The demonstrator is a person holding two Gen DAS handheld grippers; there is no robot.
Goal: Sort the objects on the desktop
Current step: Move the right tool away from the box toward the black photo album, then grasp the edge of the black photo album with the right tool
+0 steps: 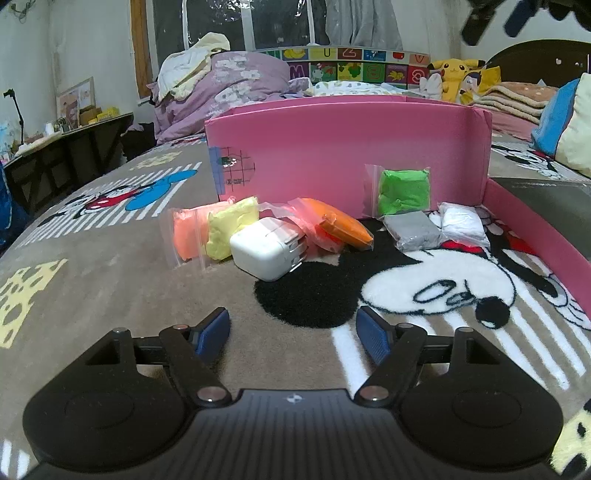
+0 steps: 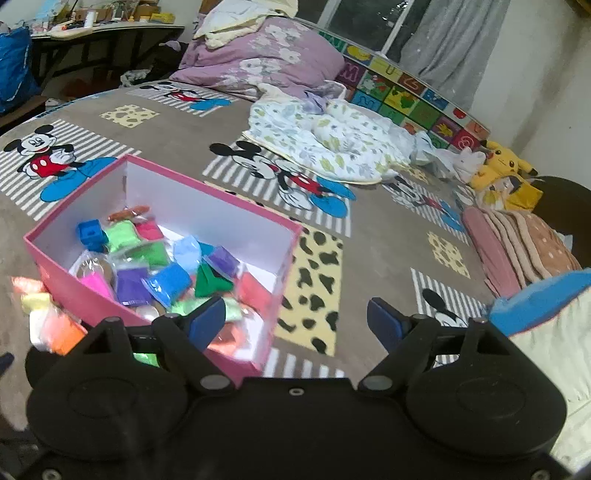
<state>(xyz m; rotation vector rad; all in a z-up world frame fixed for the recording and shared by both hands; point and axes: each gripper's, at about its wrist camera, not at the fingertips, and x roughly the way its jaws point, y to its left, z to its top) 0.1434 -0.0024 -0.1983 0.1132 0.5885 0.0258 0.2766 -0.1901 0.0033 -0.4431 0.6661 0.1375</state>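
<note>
We hold left gripper [image 1: 293, 326] low over blanket [image 1: 110, 280], jaws spread, empty. White charger [image 1: 266, 248] ahead among clay packets; pink box [image 1: 347, 147] behind. Our right gripper [image 2: 295, 319], jaws spread, empty, above box.

Pink cardboard box [image 1: 347, 155] blocks its own inside in left wrist view; box's near right corner [image 2: 255, 363] hidden behind black right gripper body. Small clay packets outside box at left [image 2: 40, 314] motion-blurred, colours smear. Printed sticker on box wall [image 1: 236, 170] too small to read. Dark items at top right [image 1: 517, 18] cut off by frame, unidentifiable.
</note>
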